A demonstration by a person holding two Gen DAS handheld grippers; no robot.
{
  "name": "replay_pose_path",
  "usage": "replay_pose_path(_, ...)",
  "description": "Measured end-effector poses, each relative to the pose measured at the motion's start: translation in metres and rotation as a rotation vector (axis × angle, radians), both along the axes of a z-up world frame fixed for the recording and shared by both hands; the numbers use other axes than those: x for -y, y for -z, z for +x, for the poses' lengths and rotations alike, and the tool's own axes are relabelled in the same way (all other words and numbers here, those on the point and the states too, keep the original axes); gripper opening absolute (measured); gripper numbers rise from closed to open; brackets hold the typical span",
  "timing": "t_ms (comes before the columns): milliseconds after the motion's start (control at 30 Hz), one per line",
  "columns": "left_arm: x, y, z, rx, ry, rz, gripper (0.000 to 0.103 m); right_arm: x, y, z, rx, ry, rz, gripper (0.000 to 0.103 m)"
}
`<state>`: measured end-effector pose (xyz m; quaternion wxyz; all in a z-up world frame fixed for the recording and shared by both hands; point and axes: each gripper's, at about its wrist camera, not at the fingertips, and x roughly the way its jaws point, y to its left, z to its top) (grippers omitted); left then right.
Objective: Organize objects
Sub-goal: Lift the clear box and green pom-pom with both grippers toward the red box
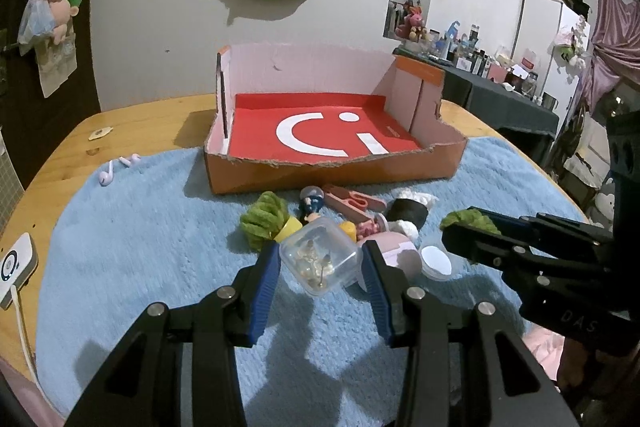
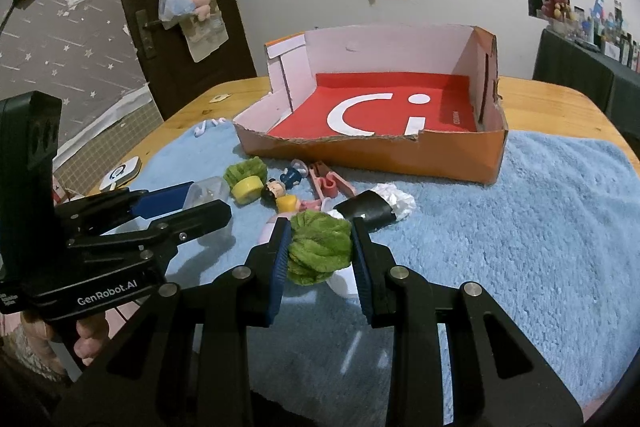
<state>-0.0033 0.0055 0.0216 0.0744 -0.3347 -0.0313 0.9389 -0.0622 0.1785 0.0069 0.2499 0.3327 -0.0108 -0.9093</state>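
Observation:
My left gripper is shut on a clear plastic box of pins and holds it above the blue towel. My right gripper is shut on a green fuzzy plant toy; it shows at the right of the left wrist view. The open orange cardboard box with a red floor stands behind, empty. In front of it lie a second green plant in a yellow pot, a small doll, pink scissors and a black roll with white paper.
A white round lid and a pink case lie near the pile. White earbuds lie at the towel's left edge. A white device with a cable sits at the wooden table's left edge.

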Motion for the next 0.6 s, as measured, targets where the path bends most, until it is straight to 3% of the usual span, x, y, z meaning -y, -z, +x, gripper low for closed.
replay_pose_path(600,0.0,-0.008,-0.019,-0.013,-0.014,-0.001,0.044,-0.002,-0.004,-0.02,0.011,0.006,-0.014,0.028)
